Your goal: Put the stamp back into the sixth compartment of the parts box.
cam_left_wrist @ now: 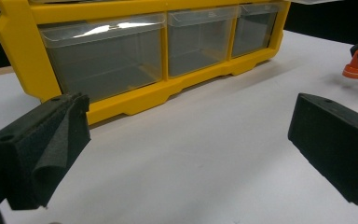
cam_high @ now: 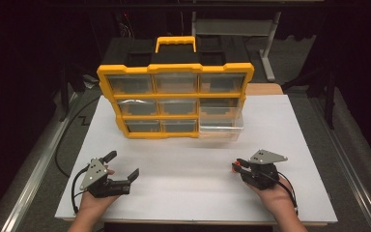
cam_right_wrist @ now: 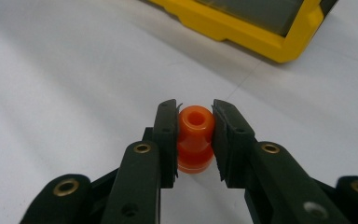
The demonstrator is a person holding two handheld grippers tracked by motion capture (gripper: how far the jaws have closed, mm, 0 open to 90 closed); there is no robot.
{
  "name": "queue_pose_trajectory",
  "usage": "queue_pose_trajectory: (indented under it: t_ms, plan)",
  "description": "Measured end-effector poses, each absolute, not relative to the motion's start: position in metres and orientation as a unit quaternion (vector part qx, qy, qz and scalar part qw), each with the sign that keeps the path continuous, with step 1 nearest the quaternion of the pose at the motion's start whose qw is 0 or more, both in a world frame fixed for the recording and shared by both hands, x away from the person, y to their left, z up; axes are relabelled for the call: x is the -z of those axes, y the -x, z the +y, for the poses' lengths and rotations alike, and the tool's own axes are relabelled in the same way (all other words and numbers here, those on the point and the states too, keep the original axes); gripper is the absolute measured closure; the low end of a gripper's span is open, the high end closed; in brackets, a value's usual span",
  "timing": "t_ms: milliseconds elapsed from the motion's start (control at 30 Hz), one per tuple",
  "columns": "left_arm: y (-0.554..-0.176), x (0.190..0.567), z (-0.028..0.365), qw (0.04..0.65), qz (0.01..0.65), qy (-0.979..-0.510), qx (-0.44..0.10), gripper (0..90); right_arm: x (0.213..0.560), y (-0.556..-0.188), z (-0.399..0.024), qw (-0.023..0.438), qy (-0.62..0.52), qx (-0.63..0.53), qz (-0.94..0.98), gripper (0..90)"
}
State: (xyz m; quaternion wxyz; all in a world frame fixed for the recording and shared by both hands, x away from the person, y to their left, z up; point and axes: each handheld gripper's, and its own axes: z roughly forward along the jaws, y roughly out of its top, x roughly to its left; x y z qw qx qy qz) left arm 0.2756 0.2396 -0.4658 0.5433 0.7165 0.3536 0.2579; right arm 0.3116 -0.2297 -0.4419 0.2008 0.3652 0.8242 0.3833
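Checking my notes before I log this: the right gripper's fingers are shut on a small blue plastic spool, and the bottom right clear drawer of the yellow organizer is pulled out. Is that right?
Nearly. The small plastic spool is orange, not blue, as the right gripper view shows. The right gripper is shut on it, and the bottom right clear drawer of the yellow organizer is pulled out.

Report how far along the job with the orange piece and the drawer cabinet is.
Done: the right gripper is shut on the orange piece, and the cabinet's bottom-right drawer stands pulled out. In hand: the piece is held just above the table. Left: probably carrying it to that drawer. The left gripper is open, holding nothing.
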Motion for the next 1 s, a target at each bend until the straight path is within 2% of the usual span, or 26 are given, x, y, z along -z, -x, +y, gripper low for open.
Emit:
queue_pose_trajectory:
  t_ms: [500, 1000]
  plan:
    - [-0.275, 0.466, 0.238, 0.541, 0.347, -0.72, -0.263, 0.5, 0.418, -0.321, -0.225, 0.165, -0.346, -0.333, 0.861, 73.1]
    - [-0.274, 0.466, 0.236, 0.541, 0.339, -0.723, -0.265, 0.5, 0.412, -0.328, -0.217, 0.126, -0.325, -0.295, 0.89, 73.1]
